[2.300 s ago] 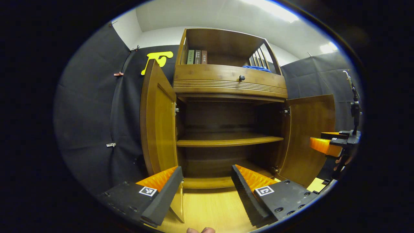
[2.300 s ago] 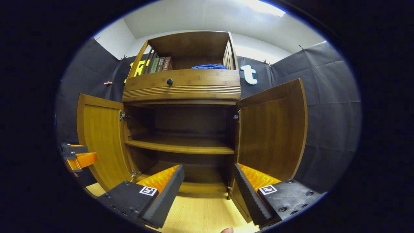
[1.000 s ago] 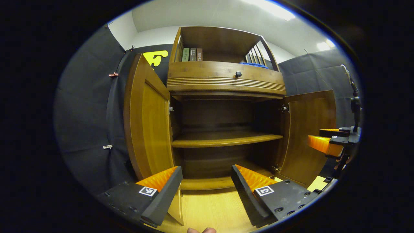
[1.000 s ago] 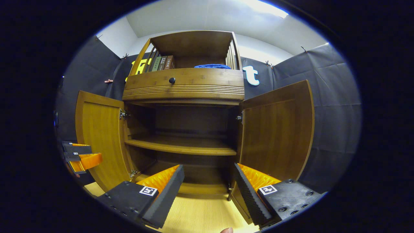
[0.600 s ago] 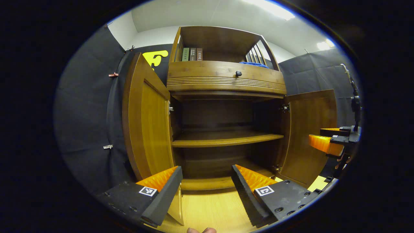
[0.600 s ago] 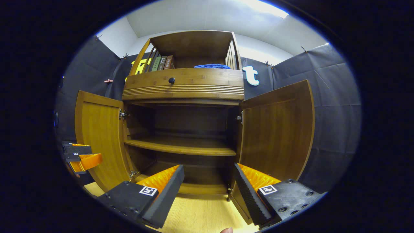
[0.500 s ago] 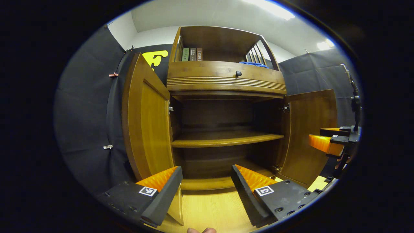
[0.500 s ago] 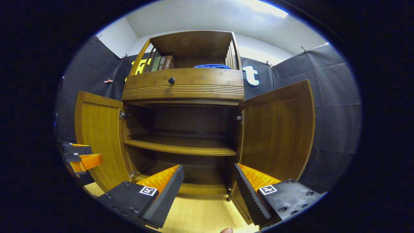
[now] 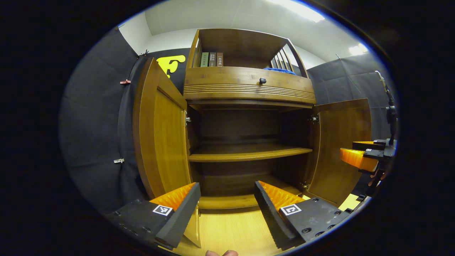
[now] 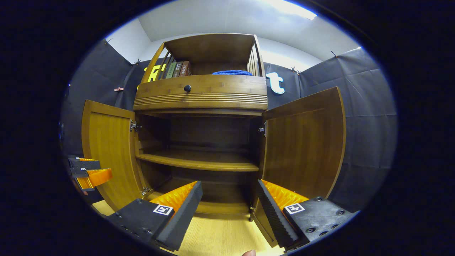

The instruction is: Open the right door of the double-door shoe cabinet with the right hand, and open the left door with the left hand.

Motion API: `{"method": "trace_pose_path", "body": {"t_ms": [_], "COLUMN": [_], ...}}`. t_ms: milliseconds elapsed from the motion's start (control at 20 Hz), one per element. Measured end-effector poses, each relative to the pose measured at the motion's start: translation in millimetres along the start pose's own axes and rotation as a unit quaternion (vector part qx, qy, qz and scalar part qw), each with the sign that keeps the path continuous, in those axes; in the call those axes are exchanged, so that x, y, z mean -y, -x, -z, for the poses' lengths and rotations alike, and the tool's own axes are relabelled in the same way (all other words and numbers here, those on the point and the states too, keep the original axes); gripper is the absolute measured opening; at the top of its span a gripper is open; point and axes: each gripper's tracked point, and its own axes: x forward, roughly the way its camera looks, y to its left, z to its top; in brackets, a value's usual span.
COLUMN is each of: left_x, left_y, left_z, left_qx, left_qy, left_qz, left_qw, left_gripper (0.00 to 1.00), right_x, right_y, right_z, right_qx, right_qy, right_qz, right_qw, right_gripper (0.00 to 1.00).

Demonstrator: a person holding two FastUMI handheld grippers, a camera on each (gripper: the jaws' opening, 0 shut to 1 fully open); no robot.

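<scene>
The wooden shoe cabinet (image 9: 249,89) (image 10: 201,94) stands with both doors swung wide. Its left door (image 9: 158,131) (image 10: 108,149) and right door (image 9: 341,142) (image 10: 302,142) hang outward, showing the dark inside and one shelf (image 9: 245,153) (image 10: 197,161). My left gripper (image 9: 227,209) is open with nothing between its fingers, a little in front of the left door's lower edge; in the right gripper view it (image 10: 89,172) appears beside the left door. My right gripper (image 10: 229,209) is open and holds nothing, near the right door's bottom corner; in the left gripper view it (image 9: 362,156) sits by the right door.
A drawer with a dark knob (image 9: 262,80) (image 10: 187,87) sits above the doors. The top shelf holds books (image 9: 210,59) (image 10: 177,69) and a blue cloth (image 10: 231,73). Light wooden floor (image 9: 227,231) (image 10: 220,234) lies before the cabinet. A stand (image 9: 390,113) rises at the right.
The left door has swung a little wider over the past two seconds. Both grippers have stayed open and nearly still in the last half second.
</scene>
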Motion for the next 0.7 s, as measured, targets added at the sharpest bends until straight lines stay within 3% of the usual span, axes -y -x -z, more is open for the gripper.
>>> {"method": "trace_pose_path", "body": {"t_ms": [700], "left_x": [2.3], "left_y": [0.8], "left_z": [-2.0], "left_qx": [0.001], "left_qy": [-0.002], "left_qz": [-0.004], "left_qw": [1.000], "left_gripper": [0.94], "right_x": [3.1], "right_y": [-0.3], "right_z": [-5.6], "right_qx": [0.006], "right_qy": [-0.001], "right_qz": [-0.001], "right_qw": [1.000], "right_gripper": [0.98]}}
